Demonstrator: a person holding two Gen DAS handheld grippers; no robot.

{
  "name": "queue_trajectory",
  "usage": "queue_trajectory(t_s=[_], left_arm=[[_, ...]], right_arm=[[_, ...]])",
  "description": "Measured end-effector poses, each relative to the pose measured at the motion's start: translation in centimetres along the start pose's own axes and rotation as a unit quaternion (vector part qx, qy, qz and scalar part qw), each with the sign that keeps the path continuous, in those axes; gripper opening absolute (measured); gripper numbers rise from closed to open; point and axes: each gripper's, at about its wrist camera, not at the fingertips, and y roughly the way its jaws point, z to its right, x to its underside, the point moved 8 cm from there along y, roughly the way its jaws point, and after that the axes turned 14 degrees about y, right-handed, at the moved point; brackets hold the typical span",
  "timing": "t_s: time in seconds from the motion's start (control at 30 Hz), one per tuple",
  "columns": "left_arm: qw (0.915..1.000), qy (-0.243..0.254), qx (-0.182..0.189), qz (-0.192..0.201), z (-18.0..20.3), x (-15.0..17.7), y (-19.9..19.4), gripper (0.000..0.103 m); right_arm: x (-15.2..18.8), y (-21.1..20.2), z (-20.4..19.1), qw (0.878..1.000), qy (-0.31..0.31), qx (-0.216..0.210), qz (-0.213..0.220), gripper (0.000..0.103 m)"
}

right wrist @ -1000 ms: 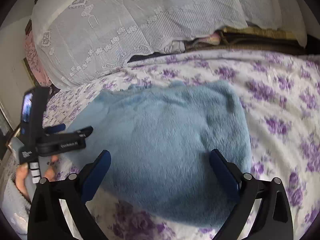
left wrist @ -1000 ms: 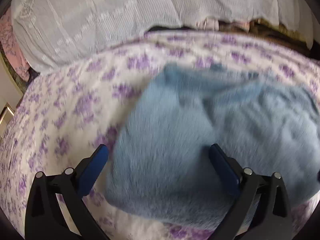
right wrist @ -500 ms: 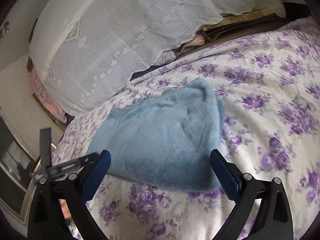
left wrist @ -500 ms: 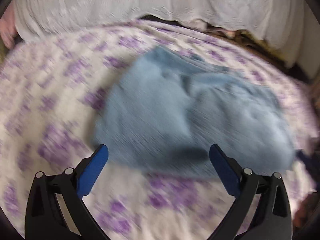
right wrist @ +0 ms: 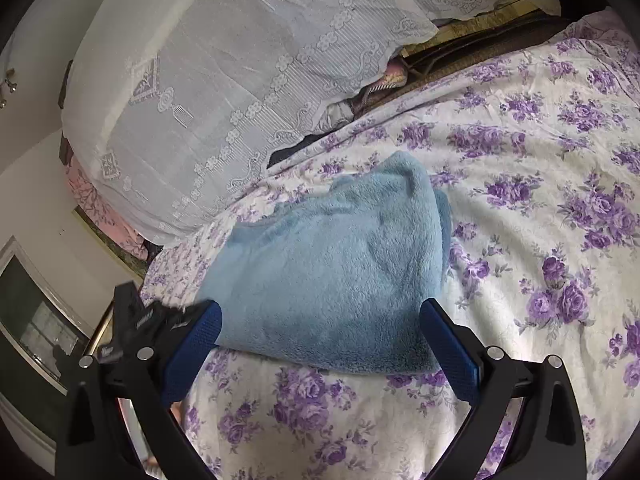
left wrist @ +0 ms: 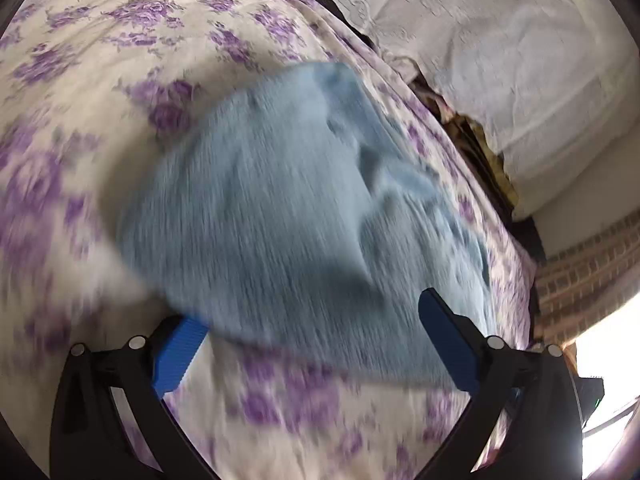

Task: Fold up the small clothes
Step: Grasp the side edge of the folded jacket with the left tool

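Broadly, the floral bedspread serves as the work surface, its flat spread giving room to lay cloth out. On it, toward the lace-covered pillows, lies the fluffy blue garment, doubled into a thick wedge, so the fold looks largely made. Both tools hang over its near edge holding nothing: the right gripper spread wide, the left gripper likewise spread, its view blurred.

left gripper body: small white print, blurred, unreadable (lower left of right wrist view)
left wrist view: no text
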Motion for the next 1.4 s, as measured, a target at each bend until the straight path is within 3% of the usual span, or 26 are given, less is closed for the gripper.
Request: queue_trajectory(t_s=[0.13, 0.27, 0.33, 0.5, 0.57, 0.67, 0.77, 0.9, 1.0, 1.1, 1.27, 1.33, 1.37, 1.4], left_arm=[[0.9991, -0.036, 0.013, 0.021, -1.3, -3.0, 1.2, 0.098], [0.9991, -0.026, -0.006, 0.034, -1.7, -4.2, 1.8, 0.093], [0.9990, -0.016, -0.028, 0.032, -2.0, -4.2, 1.7, 0.074], [0.9988, -0.027, -0.022, 0.035, -3.1, -4.1, 1.2, 0.063], [0.9988, -0.019, -0.030, 0.034, -3.0, -4.2, 1.3, 0.062], [0.9987, -0.012, -0.037, 0.032, -2.8, -4.3, 1.5, 0.067], [0.9987, -0.006, -0.037, 0.034, -2.4, -4.5, 1.8, 0.078], [0.9980, 0.012, -0.053, 0.033, -1.9, -4.6, 2.1, 0.080], [0.9976, 0.008, -0.057, 0.037, -2.2, -4.7, 1.9, 0.066], [0.9982, 0.006, -0.046, 0.038, -2.3, -4.7, 1.8, 0.057], [0.9977, 0.021, -0.052, 0.038, -1.9, -4.8, 1.8, 0.051], [0.9981, 0.014, -0.047, 0.036, -2.1, -4.7, 1.9, 0.051], [0.9983, 0.009, -0.045, 0.036, -2.2, -4.7, 2.0, 0.052], [0.9985, 0.005, -0.042, 0.035, -2.3, -4.7, 2.0, 0.054]], right_arm=[[-0.3, -0.1, -0.4, 1.000, -0.003, -0.001, 0.013, 0.100], [-2.1, 0.6, -2.2, 1.000, -0.017, -0.001, 0.025, 0.100], [-3.3, 1.4, -3.5, 0.999, -0.021, -0.009, 0.030, 0.100], [-5.0, 4.8, -5.0, 0.993, 0.057, -0.098, -0.010, 0.100], [-4.5, 6.3, -4.4, 0.991, 0.079, -0.107, -0.028, 0.100], [-2.8, 9.2, -1.2, 0.991, 0.091, -0.068, -0.069, 0.099], [-2.8, 8.6, -2.0, 0.994, 0.068, -0.065, -0.061, 0.099], [-1.8, 7.8, -6.0, 0.983, 0.067, -0.143, -0.091, 0.100], [0.0, 8.9, -6.9, 0.968, 0.086, -0.187, -0.144, 0.100], [1.7, 11.0, -6.1, 0.973, 0.054, -0.145, -0.169, 0.098], [1.1, 8.3, -7.8, 0.988, -0.015, -0.109, -0.109, 0.099], [-0.2, 7.4, -6.7, 0.997, -0.069, -0.011, -0.044, 0.099], [-0.9, 7.5, -5.3, 0.991, -0.106, 0.079, -0.010, 0.099], [-1.0, 7.8, -4.4, 0.984, -0.129, 0.125, 0.002, 0.099]])
